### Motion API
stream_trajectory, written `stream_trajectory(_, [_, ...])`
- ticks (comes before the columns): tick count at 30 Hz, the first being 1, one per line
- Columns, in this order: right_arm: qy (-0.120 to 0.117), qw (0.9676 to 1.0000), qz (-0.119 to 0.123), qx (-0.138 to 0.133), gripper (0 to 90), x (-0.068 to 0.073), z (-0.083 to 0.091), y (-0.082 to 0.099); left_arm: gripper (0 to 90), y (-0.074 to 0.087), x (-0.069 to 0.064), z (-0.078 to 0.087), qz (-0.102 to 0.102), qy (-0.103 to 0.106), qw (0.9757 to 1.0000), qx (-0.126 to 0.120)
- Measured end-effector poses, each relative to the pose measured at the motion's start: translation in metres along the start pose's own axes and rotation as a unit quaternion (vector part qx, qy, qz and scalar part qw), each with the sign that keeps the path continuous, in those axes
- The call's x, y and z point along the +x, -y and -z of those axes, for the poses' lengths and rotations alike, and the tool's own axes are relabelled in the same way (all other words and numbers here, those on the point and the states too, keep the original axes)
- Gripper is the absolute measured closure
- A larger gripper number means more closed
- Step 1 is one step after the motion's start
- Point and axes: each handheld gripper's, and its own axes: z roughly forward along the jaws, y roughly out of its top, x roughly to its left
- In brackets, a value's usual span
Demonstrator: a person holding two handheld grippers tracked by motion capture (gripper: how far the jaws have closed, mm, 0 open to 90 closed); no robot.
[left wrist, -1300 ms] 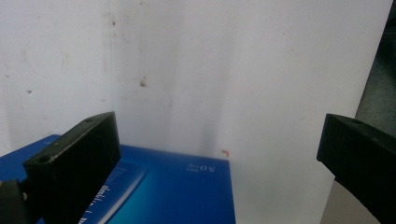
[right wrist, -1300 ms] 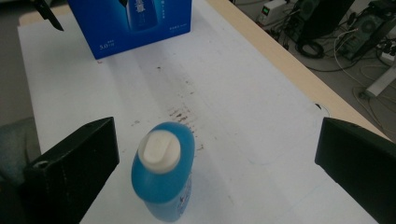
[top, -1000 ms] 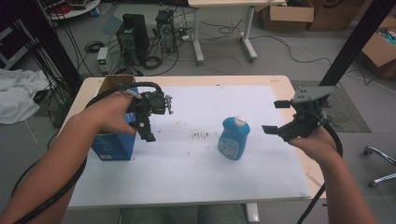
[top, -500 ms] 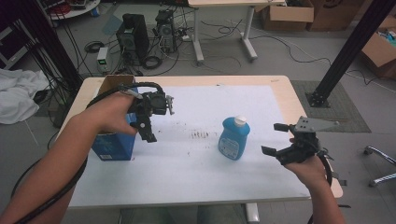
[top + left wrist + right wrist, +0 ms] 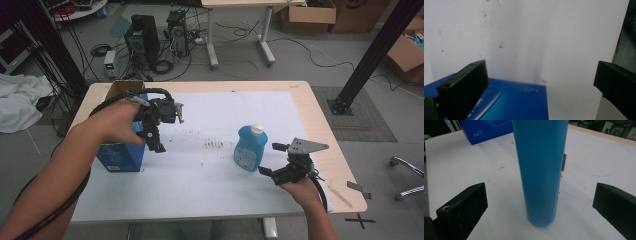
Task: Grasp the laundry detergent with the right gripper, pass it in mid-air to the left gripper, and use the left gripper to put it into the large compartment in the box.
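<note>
At the left of the bench (image 5: 200,185), a blue box (image 5: 120,155) stands upright; the left claw (image 5: 156,141) hangs just above its right edge, jaws spread wide. Right of centre stands a blue bottle (image 5: 248,147) with a white cap. The right claw (image 5: 274,175), near and right of it, is spread, facing the bottle without touching.

a grey floor (image 5: 320,60) strewn with cables surrounds the wooden table (image 5: 320,115), with computer towers (image 5: 142,37) at upper left, cardboard boxes (image 5: 305,15) at upper right, and white cloth (image 5: 20,105) at far left.
</note>
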Motion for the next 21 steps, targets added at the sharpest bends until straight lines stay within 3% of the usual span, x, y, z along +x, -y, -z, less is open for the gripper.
stream_trajectory(21, [0.011,0.9998,-0.004,-0.016,0.0,-0.003,-0.045,0.009,0.1,0.000,-0.003,0.002,-0.007,-0.003,1.0000,-0.003])
